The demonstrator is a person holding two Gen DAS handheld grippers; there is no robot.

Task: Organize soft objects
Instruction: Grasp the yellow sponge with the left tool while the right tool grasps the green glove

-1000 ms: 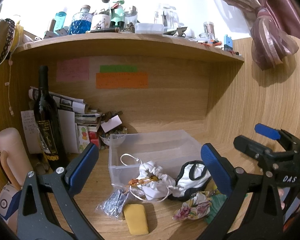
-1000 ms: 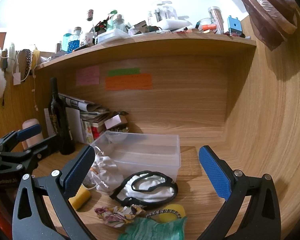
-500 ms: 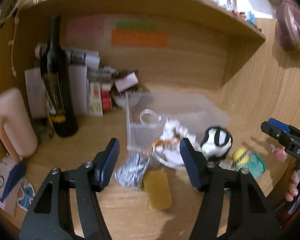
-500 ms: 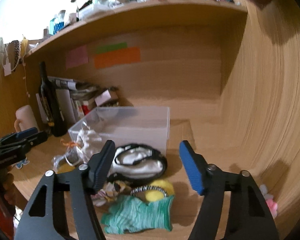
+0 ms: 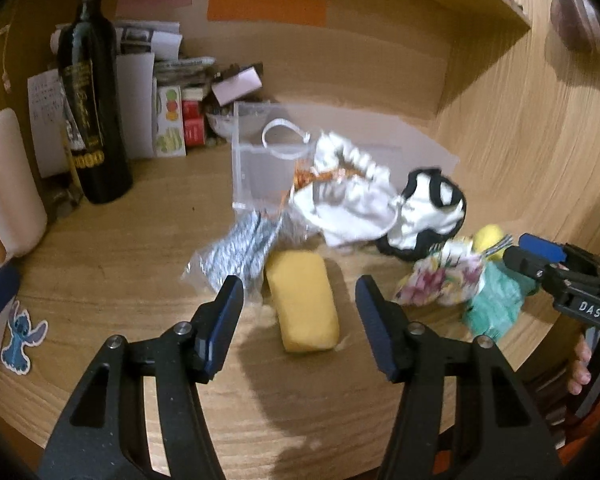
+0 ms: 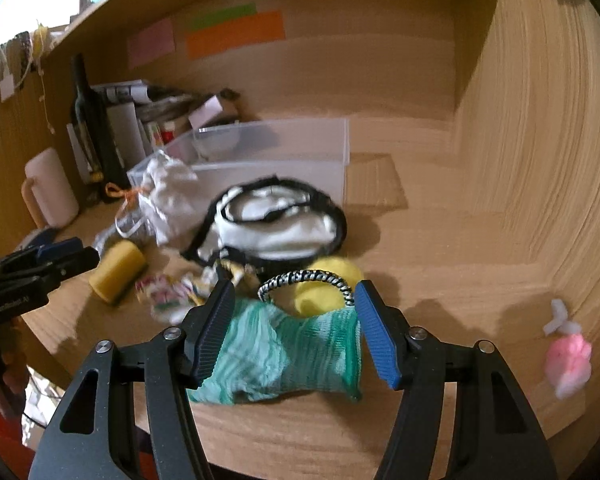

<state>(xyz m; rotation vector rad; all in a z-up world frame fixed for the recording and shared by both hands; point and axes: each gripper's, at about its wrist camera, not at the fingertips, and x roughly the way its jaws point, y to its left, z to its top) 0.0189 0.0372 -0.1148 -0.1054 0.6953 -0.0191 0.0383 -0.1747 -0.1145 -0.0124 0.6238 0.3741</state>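
Note:
My left gripper (image 5: 299, 312) is open, its jaws either side of a yellow sponge (image 5: 302, 301) on the desk, just above it. My right gripper (image 6: 294, 322) is open over a green knitted cloth (image 6: 278, 354). Behind the cloth lie a yellow ball (image 6: 326, 286) with a black-and-white hair tie (image 6: 302, 280), a floral cloth (image 6: 166, 292), a black-and-white fabric piece (image 6: 274, 222) and a white drawstring pouch (image 6: 166, 194). A clear plastic box (image 6: 276, 160) stands behind them, apparently empty.
A dark wine bottle (image 5: 92, 96), a pale mug (image 5: 6, 188), papers and small boxes (image 5: 172, 120) crowd the back left. A silver foil packet (image 5: 236, 252) lies left of the sponge. A pink soft toy (image 6: 568, 364) lies at the right. Wooden walls enclose the alcove.
Both grippers have tilted down and moved closer to the desk. The left one came over the yellow sponge, the right one over the green cloth. Both jaws narrowed.

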